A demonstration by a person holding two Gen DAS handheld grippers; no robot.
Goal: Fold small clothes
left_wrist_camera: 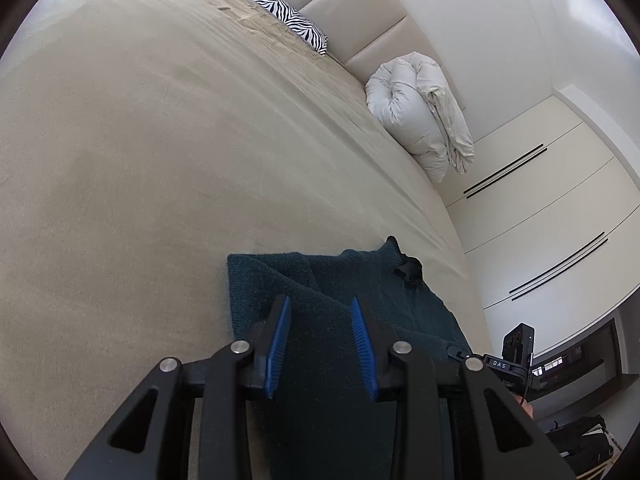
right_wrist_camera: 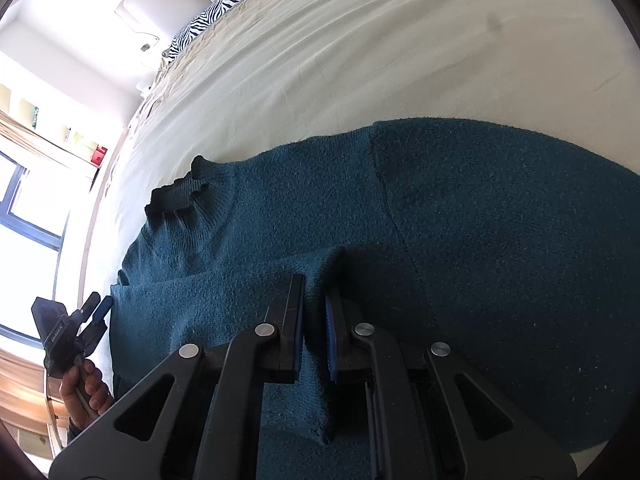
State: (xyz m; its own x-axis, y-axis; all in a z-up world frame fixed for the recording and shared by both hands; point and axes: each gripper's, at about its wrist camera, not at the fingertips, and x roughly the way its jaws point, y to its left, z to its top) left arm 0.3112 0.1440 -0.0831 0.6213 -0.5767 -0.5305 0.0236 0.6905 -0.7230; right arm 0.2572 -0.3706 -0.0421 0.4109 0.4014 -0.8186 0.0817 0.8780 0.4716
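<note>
A dark teal knitted sweater [right_wrist_camera: 480, 240] lies spread on the beige bed [left_wrist_camera: 140, 160], its ribbed collar [right_wrist_camera: 180, 192] pointing toward the bed's edge. My right gripper [right_wrist_camera: 316, 284] is shut on a raised fold of the sweater, and the fabric stands up in a ridge between its blue pads. My left gripper [left_wrist_camera: 320, 302] hovers over the sweater [left_wrist_camera: 320, 280] with its pads apart and nothing pinched between them. In the right wrist view the left gripper [right_wrist_camera: 98, 306] sits at the sweater's left edge, held by a hand [right_wrist_camera: 86, 388]. The right gripper's black body [left_wrist_camera: 516, 344] shows at the sweater's far side.
A zebra-print pillow [left_wrist_camera: 280, 12] and a rolled white duvet [left_wrist_camera: 420, 116] lie against the padded headboard [left_wrist_camera: 360, 12]. White wardrobe doors [left_wrist_camera: 540, 220] stand beyond the bed. A window [right_wrist_camera: 24, 200] is at the left of the right wrist view.
</note>
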